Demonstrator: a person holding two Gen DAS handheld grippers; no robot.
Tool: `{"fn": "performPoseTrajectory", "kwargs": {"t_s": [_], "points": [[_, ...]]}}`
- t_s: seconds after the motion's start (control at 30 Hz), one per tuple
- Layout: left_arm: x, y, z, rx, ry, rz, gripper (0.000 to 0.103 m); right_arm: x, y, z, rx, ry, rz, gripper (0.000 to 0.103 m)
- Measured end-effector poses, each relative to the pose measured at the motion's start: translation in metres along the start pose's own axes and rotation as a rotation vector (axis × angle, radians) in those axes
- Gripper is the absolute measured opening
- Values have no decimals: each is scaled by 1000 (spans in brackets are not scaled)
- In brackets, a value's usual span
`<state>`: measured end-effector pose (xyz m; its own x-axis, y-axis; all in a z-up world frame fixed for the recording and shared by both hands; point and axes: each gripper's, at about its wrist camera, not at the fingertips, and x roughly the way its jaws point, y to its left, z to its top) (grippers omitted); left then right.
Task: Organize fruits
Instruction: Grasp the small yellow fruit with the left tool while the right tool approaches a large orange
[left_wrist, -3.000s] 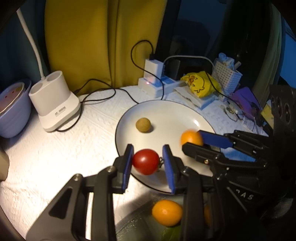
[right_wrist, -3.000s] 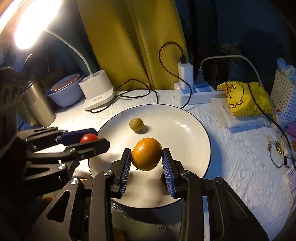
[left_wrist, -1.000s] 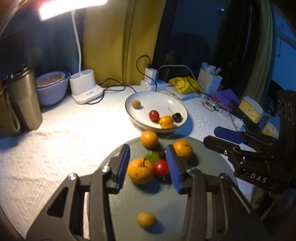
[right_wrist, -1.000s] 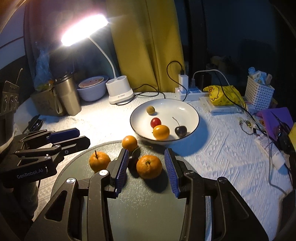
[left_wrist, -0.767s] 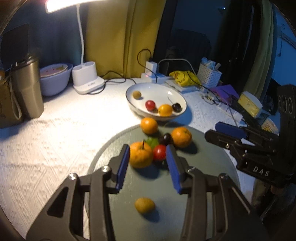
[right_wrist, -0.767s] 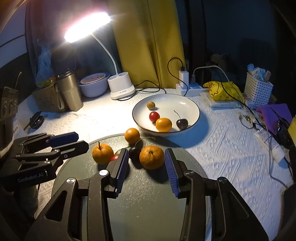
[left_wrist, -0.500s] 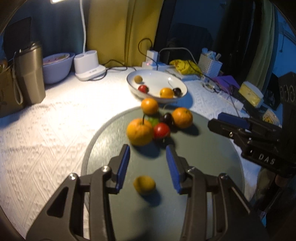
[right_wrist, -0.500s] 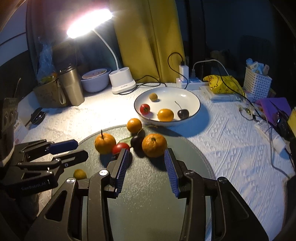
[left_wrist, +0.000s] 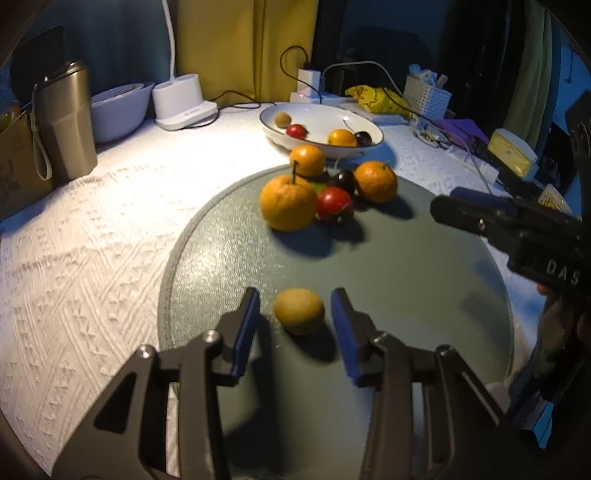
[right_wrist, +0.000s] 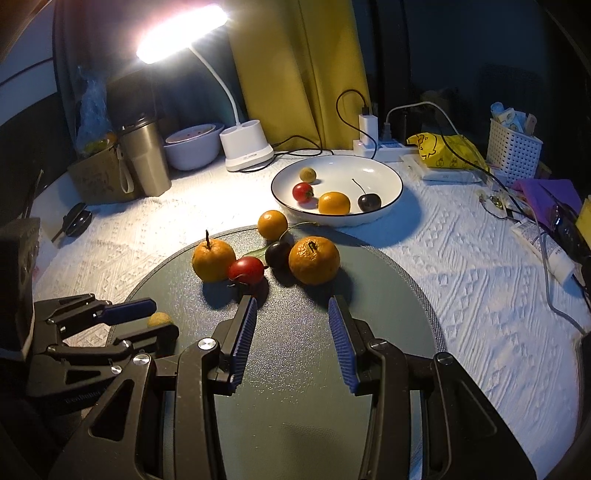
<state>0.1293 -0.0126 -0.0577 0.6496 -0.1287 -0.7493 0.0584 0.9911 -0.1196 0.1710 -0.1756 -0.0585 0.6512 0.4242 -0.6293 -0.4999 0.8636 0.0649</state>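
We are straddling small yellow fruit (left_wrist: 298, 310) with left tongs (left_wrist: 295, 326), apart; closing gently, centred; right tongs (right_wrist: 291, 341) apart, empty.

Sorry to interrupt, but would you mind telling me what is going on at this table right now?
A person with a gripper in each hand is sorting fruit from a round grey mat into a white bowl. The bowl holds four small fruits. The left gripper, jaws open, straddles a small yellow-brown fruit lying alone on the mat, not yet gripped. The right gripper hangs open and empty, short of the large orange in the remaining cluster.
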Motion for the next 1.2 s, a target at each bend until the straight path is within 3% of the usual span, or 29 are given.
{"fn": "performPoseTrajectory", "kwargs": {"t_s": [0.13, 1.2], "points": [[2, 1, -3, 14, 4, -1, 29, 2, 3, 1, -5, 4, -1, 43], [0, 78, 27, -91, -62, -19, 29, 80, 69, 39, -114, 93, 80, 44]]}}
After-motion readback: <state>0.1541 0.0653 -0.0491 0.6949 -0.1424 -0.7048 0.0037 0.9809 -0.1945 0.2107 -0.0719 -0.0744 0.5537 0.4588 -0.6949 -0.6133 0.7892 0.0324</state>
